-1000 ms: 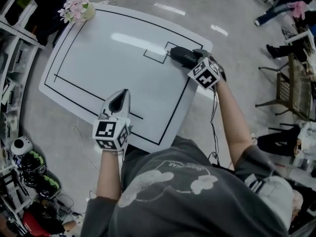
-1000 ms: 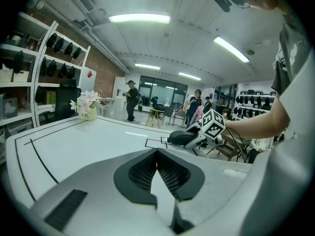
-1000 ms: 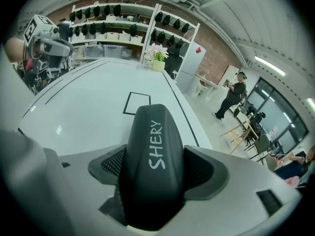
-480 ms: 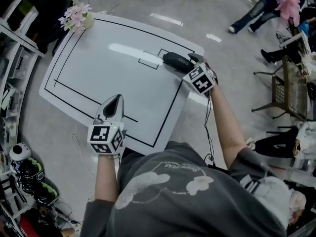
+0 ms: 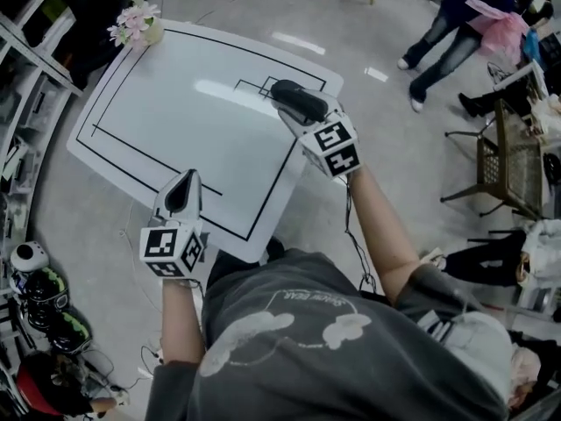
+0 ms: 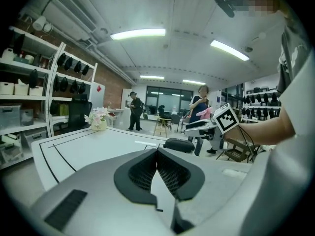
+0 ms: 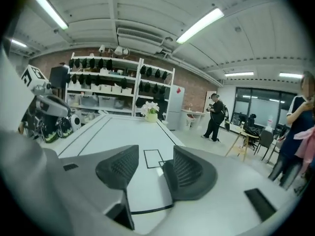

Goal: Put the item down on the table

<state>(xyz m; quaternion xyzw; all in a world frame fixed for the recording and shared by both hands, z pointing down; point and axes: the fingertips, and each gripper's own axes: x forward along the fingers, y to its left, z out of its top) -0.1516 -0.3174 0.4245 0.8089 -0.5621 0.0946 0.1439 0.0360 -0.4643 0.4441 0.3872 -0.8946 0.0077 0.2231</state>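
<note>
The black item [image 5: 298,102] lies on the white bench [image 5: 175,103], near the far right corner. It sits just beside the little square box [image 5: 254,86] drawn there in black lines. Your right gripper [image 5: 302,123] is very close to the item, just behind it and a bit above it, but it isn't holding it. Look along that gripper and you see the two dark pads [image 7: 118,166] with a gap between them. Only the bare white bench shows in that gap, with nothing caught there, and the jaws are closing right now. From your left side the item looks like a low dark lump lying flat on the bench, with the right gripper's marker cube [image 6: 228,118] up above it. Your left gripper [image 5: 188,182] is well apart from all that. It is over the near edge of the bench, on your left, and points out across the bench. Its jaws are pressed together at the tips and hold nothing. A small pot of pale flowers [image 5: 136,20] stands at the far left corner of the bench, a long way from both grippers. On the floor past the bench, a person [image 5: 443,24] stands near a chair.
</note>
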